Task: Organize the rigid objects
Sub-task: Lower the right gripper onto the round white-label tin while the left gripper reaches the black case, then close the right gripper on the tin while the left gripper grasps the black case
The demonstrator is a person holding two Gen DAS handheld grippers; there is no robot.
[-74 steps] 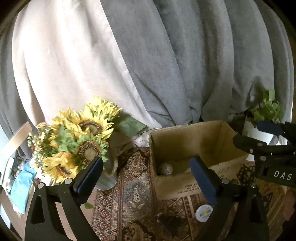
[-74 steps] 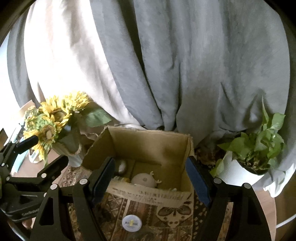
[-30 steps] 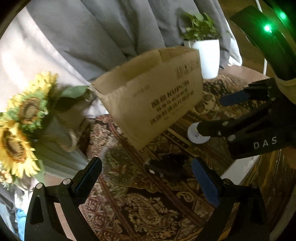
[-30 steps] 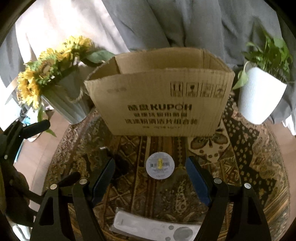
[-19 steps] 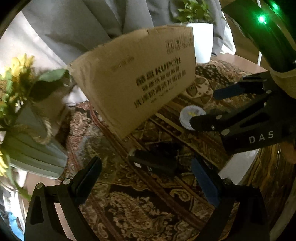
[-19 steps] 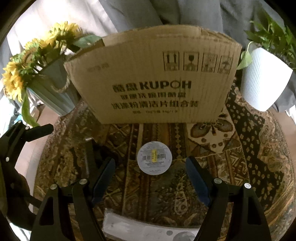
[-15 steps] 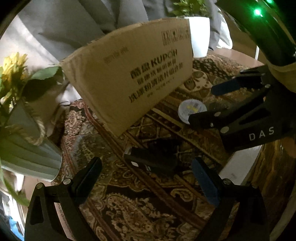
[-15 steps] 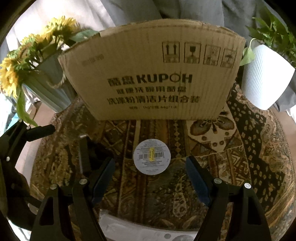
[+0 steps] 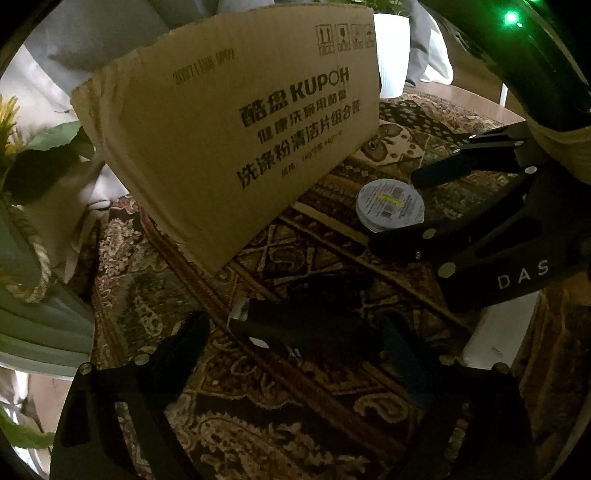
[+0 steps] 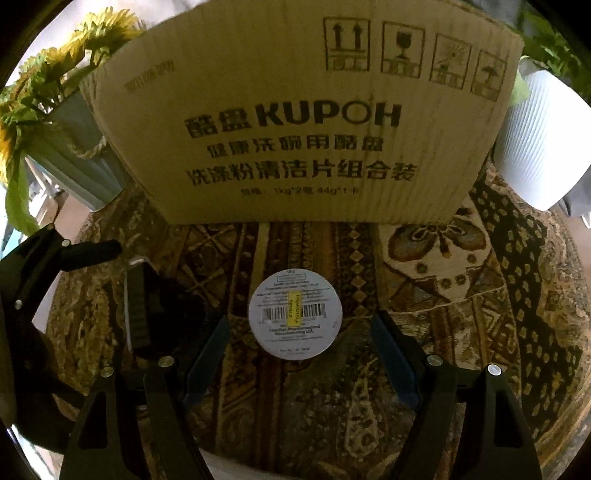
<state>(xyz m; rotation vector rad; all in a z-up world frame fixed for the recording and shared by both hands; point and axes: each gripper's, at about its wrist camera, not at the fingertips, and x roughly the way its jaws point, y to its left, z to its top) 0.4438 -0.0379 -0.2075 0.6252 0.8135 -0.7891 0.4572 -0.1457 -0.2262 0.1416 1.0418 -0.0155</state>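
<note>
We see our right gripper in black plastic with silver screws, white "DAS" lettering, and blue pads.

The big cardboard box says "KUPOH" with Chinese words under it. The black gripper has "DAS" on its side.

Patterned rug, grey curtain

White round tin, black device, flat on rug
</note>
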